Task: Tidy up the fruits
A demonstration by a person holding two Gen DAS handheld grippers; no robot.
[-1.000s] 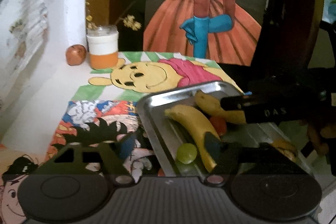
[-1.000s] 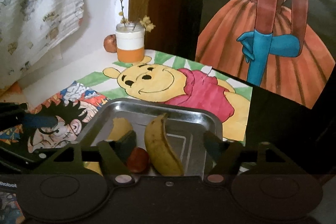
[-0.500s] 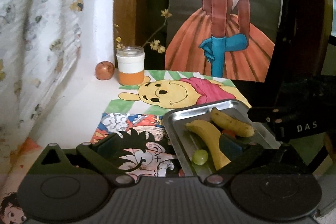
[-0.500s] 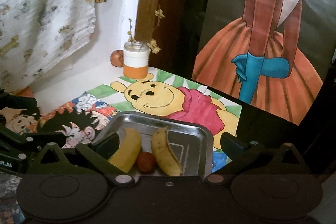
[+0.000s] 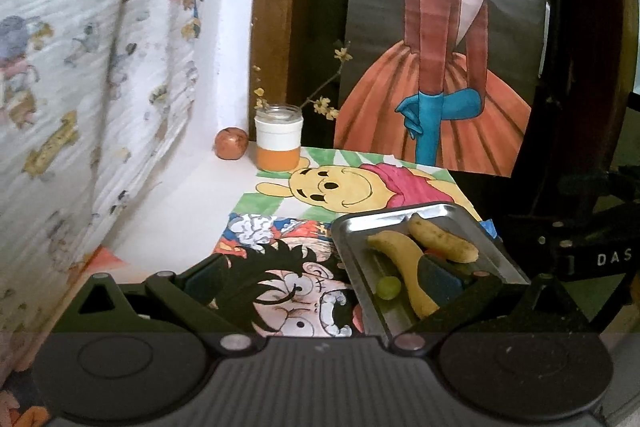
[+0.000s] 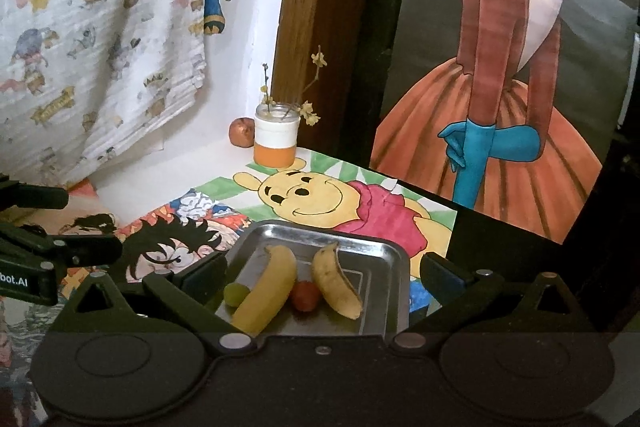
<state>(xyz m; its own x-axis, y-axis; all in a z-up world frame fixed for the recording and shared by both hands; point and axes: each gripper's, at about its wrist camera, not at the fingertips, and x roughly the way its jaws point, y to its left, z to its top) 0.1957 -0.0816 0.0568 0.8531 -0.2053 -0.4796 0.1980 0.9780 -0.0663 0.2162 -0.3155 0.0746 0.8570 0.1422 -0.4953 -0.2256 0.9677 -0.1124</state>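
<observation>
A steel tray (image 6: pixel 384 255) lies on cartoon drawings and holds two bananas (image 6: pixel 266 291) (image 6: pixel 336 285), a green grape (image 6: pixel 235 294) and a small red fruit (image 6: pixel 305 301). The tray (image 5: pixel 400 217) also shows in the left wrist view, with the bananas (image 5: pixel 400 267) (image 5: pixel 442 243) and the grape (image 5: pixel 389 287). My right gripper (image 6: pixel 320 277) is open and empty, held above the tray's near side. My left gripper (image 5: pixel 320 283) is open and empty, left of the tray, over a drawing. A reddish apple (image 5: pixel 231 143) sits in the far corner.
A white and orange jar (image 6: pixel 277 141) with dried twigs stands beside the apple by the wall. A printed cloth (image 5: pixel 80 67) hangs at the left. A large painting (image 6: pixel 500 107) leans at the back. The left gripper's body (image 6: pixel 40 259) shows at the left of the right view.
Both grippers have pulled back and up from the tray, so more of the table and wall shows. The fruits lie in the tray as before.
</observation>
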